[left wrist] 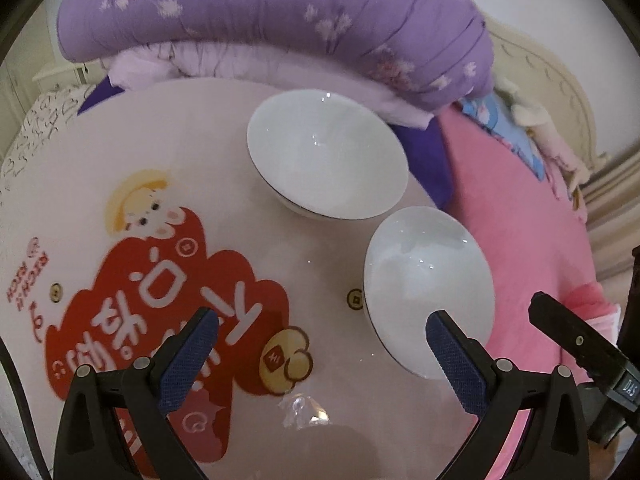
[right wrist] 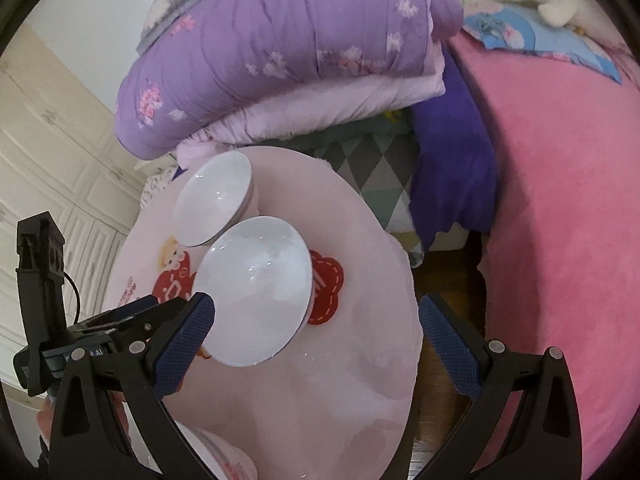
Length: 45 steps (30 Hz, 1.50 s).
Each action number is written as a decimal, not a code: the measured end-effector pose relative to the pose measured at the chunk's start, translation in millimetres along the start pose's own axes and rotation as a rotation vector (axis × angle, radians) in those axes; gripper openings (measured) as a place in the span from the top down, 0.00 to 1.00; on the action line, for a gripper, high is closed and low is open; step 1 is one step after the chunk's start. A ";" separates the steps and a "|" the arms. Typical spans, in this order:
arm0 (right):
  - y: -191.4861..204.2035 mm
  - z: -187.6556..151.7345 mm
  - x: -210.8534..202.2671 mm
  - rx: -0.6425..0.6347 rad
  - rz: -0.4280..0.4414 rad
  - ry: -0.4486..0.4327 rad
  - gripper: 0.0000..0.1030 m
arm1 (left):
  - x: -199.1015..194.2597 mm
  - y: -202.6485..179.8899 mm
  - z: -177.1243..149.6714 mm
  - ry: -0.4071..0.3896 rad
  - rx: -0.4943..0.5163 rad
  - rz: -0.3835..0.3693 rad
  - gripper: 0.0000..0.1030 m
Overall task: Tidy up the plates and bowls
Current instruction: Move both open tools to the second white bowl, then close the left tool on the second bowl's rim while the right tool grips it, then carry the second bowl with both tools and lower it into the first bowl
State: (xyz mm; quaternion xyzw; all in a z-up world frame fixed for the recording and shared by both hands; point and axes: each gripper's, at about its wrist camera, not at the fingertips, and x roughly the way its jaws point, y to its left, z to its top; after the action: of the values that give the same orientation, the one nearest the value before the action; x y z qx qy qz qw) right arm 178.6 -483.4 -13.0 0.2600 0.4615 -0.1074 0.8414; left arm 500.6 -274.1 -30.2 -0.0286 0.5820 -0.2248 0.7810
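the left gripper [left wrist: 322,330] hovered low over the round pink table [left wrist: 224,128], its blue-padded fingers [left wrist: 188,354] spread wide and holding nothing. its right finger overlapped the near rim of the near white bowl [left wrist: 428,280], though whether it touched the bowl could not be told. the right gripper [right wrist: 316,316] also hung with its jaws wide apart and empty, its left finger lying across the near bowl's [right wrist: 256,280] left rim and its right finger out past the table's right edge [right wrist: 404,280].

the two white bowls stood upright on the table, the far white bowl [left wrist: 326,152] just beyond the near one, their rims nearly meeting; in the right wrist view the near bowl overlapped the far one [right wrist: 212,204]. both looked empty.

the table's printed cartoon [left wrist: 140,204] carried large white chinese characters on a red shape [left wrist: 168,308], upside down and partly covered by the left gripper's fingers. small red lettering at the far left read roughly "rich" but was blurred. a black mount [left wrist: 588,344] at the right edge bore a small "das" label.

a folded purple quilt [left wrist: 272,20] lay behind the table, and a pink blanket [right wrist: 560,220] lay to the right. a pale rounded object [right wrist: 224,460] at the bottom of the right wrist view was cut off and unclear.
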 end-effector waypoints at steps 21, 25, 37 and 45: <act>-4.2 15.7 42.2 -0.011 -0.013 0.096 0.14 | 69.4 -13.8 30.1 0.089 -0.039 -0.055 0.47; -5.3 14.6 55.8 0.002 0.037 0.149 0.55 | 82.3 -13.4 36.4 0.115 -0.051 -0.096 0.74; 2.7 2.5 51.8 0.004 0.062 0.146 0.88 | 86.0 -16.0 35.6 0.102 -0.039 -0.131 0.91; 11.9 -2.9 40.9 -0.005 0.053 0.142 0.88 | 66.9 -15.8 21.6 0.103 -0.036 -0.127 0.91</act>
State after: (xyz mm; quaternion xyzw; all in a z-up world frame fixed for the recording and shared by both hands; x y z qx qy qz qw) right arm 204.1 -469.4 -44.3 0.2770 0.5133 -0.0653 0.8097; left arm 530.3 -318.7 -78.4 -0.0678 0.6224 -0.2645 0.7335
